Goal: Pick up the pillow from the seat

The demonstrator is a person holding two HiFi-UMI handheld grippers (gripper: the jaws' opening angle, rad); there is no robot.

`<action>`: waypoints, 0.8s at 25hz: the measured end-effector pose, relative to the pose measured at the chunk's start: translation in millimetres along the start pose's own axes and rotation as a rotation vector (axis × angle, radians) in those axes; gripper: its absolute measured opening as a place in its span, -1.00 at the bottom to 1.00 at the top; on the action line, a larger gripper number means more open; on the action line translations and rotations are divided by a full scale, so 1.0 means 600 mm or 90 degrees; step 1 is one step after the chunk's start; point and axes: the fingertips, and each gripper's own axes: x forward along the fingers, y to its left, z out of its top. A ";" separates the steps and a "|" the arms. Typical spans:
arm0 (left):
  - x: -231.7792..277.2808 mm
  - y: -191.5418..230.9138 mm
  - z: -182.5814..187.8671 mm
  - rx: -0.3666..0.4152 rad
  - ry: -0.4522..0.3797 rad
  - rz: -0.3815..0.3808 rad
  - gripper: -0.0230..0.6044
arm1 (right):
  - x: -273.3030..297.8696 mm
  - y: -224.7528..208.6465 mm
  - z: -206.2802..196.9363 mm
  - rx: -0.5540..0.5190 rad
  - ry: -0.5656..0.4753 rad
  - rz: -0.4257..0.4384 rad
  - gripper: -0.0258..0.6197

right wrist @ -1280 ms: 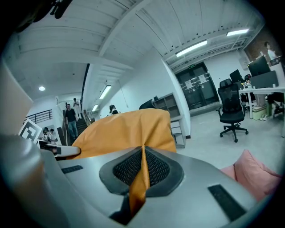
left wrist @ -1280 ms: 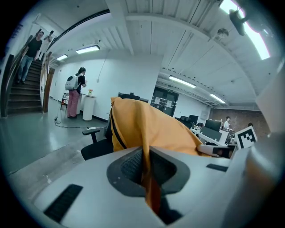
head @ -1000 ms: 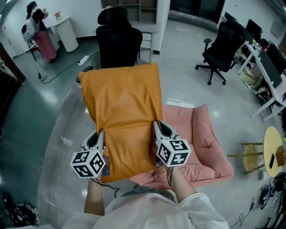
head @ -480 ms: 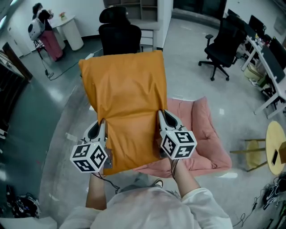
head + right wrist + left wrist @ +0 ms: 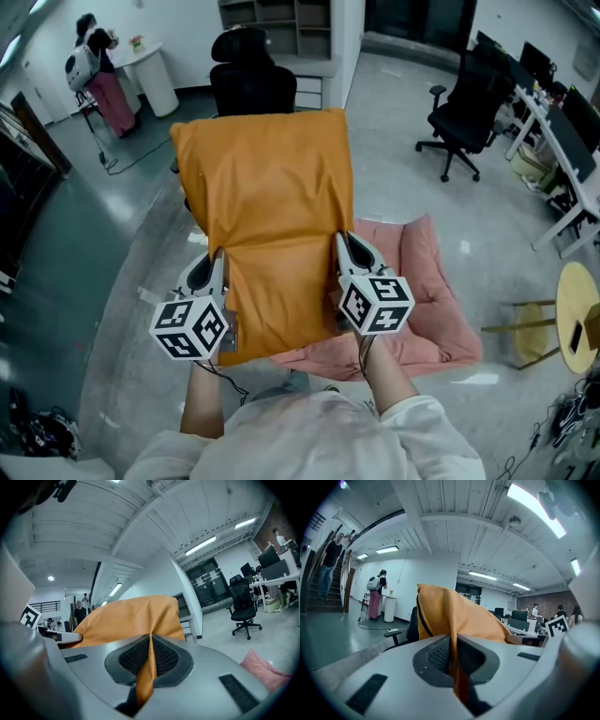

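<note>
Pillow [image 5: 267, 211] lifted higher off seat [image 5: 427, 300] | gripper views: left gripper [image 5: 453, 660], right gripper [image 5: 149, 654] jaws clamped on its fabric | grey office floor [image 5: 84, 244]

— How are my grippers set?
— Your left gripper [image 5: 212, 272] and right gripper [image 5: 349, 255] reach forward side by side, roughly level. The jaws of each are pinched tight on the pillow [image 5: 267, 197] fabric.

Head view steeply down; pillow [image 5: 267, 206] shared
</note>
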 end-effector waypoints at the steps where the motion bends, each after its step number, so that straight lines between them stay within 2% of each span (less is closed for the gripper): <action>1: 0.002 0.001 0.001 0.000 -0.001 0.000 -0.88 | 0.002 -0.001 0.000 0.000 -0.001 0.000 -0.81; 20: 0.026 0.019 -0.005 -0.013 0.005 -0.010 -0.88 | 0.023 -0.005 -0.003 -0.009 0.000 -0.018 -0.81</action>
